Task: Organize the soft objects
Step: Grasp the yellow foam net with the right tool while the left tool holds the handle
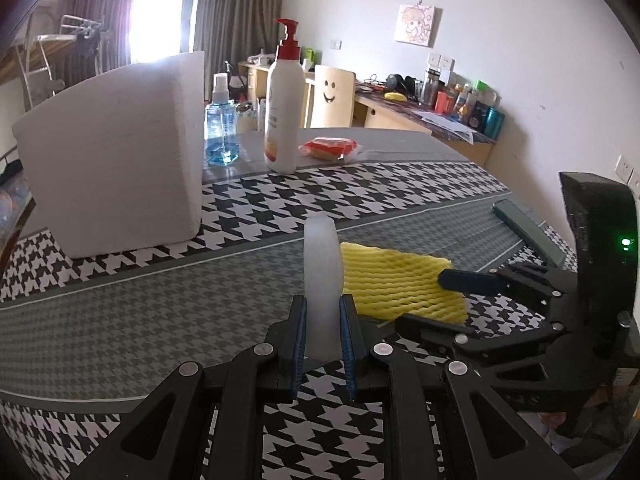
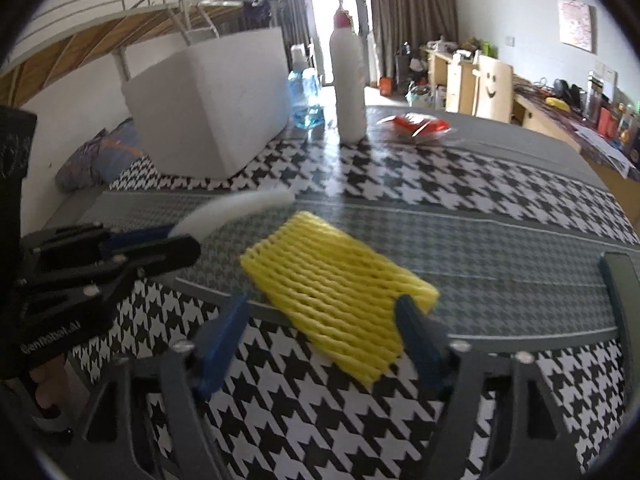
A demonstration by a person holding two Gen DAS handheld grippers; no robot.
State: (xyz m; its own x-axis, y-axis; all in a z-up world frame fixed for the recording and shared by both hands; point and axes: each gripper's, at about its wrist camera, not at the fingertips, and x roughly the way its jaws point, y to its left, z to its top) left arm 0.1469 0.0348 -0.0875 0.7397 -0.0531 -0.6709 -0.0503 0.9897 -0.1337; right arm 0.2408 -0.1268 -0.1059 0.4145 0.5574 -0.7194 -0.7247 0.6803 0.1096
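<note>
Bright dorm-like room, curtained window behind, cluttered desk along the wall. In front, a tabletop under a black-and-white houndstooth cover, with a white foam box, a blue spray bottle, a pump lotion bottle and a red wrapped packet at the far side.

Nearer, flat on the cover, a yellow foam net sleeve. Left tongs narrow, clamped on a white foam sheet standing on edge between the pads, its free end bowing over in the right wrist view. Right tongs parted wide, straddling the near end of the yellow sleeve, pads not yet pressing on it; one finger seems to touch the sleeve's edge in the left wrist view.

Both pieces probably very light, springy, easily crushed, not fragile. Ribbed mesh likely grippy, yet thin and floppy. Best taken at the near short edge, pinched through the full thickness, gently, since a hard squeeze only flattens it. Drooping when lifted to be expected.
</note>
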